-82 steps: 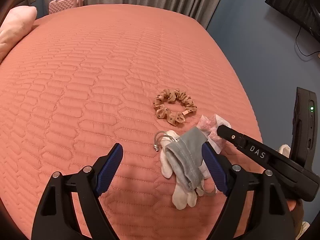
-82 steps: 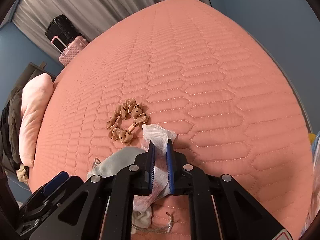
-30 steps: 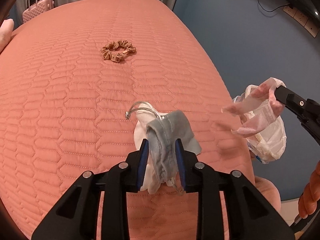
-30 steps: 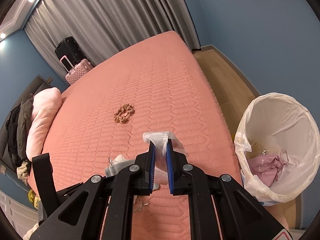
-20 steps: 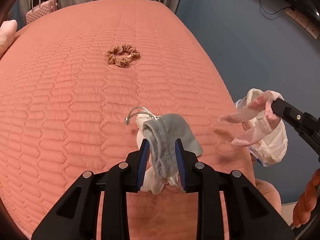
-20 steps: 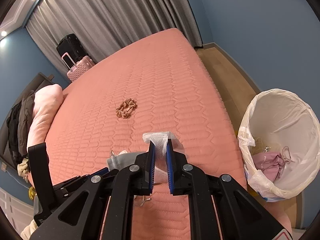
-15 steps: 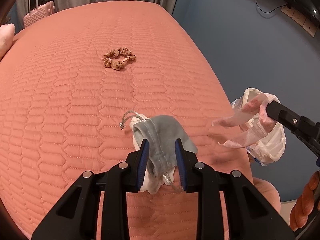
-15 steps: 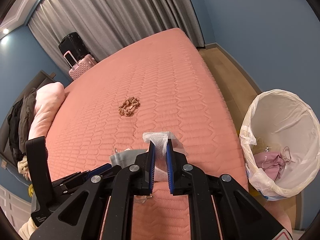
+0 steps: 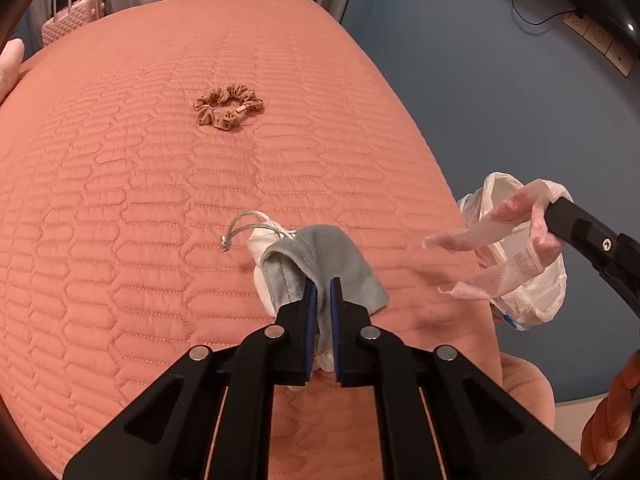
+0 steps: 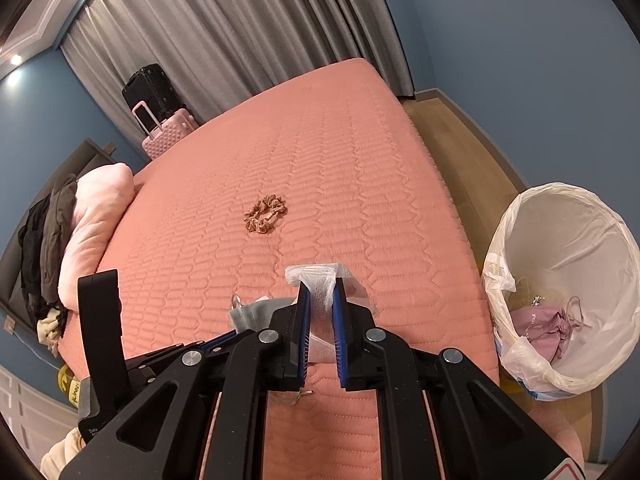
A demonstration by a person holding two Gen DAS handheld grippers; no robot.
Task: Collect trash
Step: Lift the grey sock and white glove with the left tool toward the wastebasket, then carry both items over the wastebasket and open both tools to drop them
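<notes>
Pinching a grey pouch (image 9: 340, 256), the left gripper (image 9: 323, 300) holds it above the near edge of the bed (image 9: 140, 168); its blue pads are pressed onto the fabric. A white pouch (image 9: 260, 248) with a drawstring loop (image 9: 244, 224) hangs bunched with the grey one (whether the pads catch it too cannot be told).

The right gripper (image 10: 320, 300) is clamped on a wrapper (image 10: 316, 280), white and translucent, with pink print visible in the left view (image 9: 504, 232). The wrapper hangs near the bed's right edge, not yet over the bin (image 10: 560, 216).

The bin stands on the floor (image 10: 460, 140) just beside the bed, lined with a white bag. A pink pouch (image 10: 540, 328) lies inside at the bottom.

A brown scrunchie (image 9: 228, 106) lies flat on the bed, well apart from both grippers.

Beyond the bed: a pink suitcase (image 10: 168, 136), a black suitcase (image 10: 150, 88), grey curtains (image 10: 240, 28). A pink pillow (image 10: 100, 208) rests at the bed's left side.
</notes>
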